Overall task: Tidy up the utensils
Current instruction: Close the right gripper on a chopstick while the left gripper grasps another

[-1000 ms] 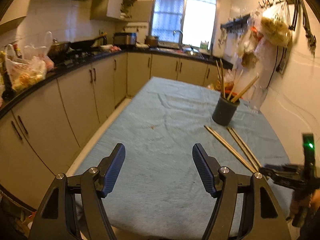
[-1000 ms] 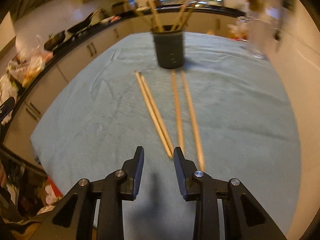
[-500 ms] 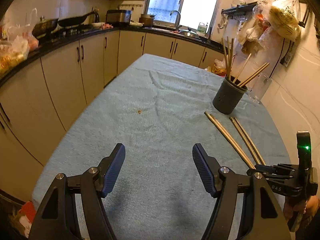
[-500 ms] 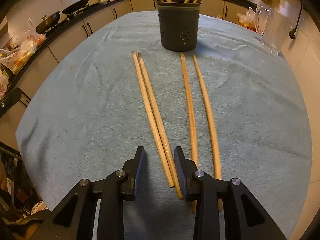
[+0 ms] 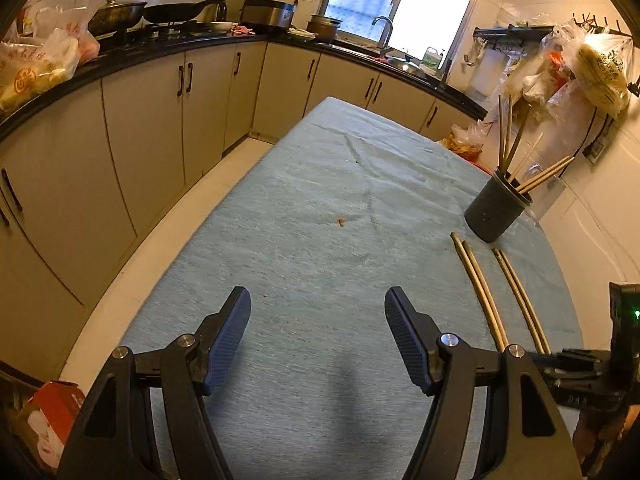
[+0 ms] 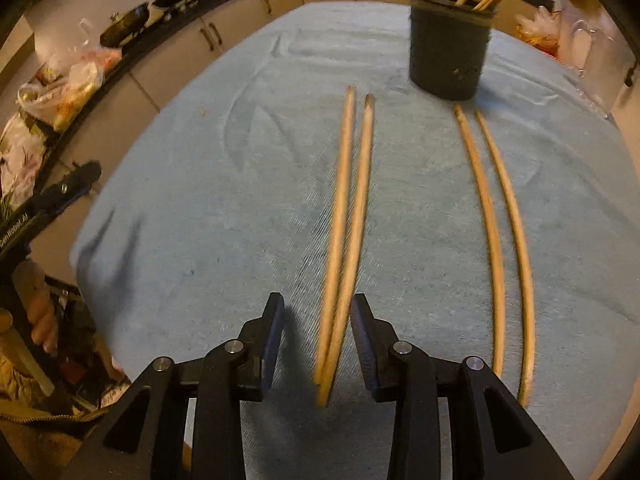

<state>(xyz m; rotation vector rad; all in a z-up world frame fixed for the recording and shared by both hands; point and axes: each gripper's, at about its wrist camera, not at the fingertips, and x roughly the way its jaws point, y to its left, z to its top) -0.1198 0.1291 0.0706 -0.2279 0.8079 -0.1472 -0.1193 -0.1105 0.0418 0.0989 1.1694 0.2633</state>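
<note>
Two pairs of long wooden chopsticks lie on the blue-cloth table. The left pair runs between my right gripper's part-open jaws, near ends inside the gap, no contact visible. The right pair lies beside it. Both pairs show in the left wrist view. A dark holder with several chopsticks stands beyond them, also seen in the left wrist view. My left gripper is wide open and empty over the cloth, left of the chopsticks.
A clear jug stands right of the holder near the wall. Kitchen counters with cabinets run along the left and far side. A red box sits below the table's left corner. The right gripper's body shows at the left view's right edge.
My right gripper has moved forward and lower, so the left chopstick pair now sits between its jaws, which have opened slightly. The left gripper has shifted left and stays open.
</note>
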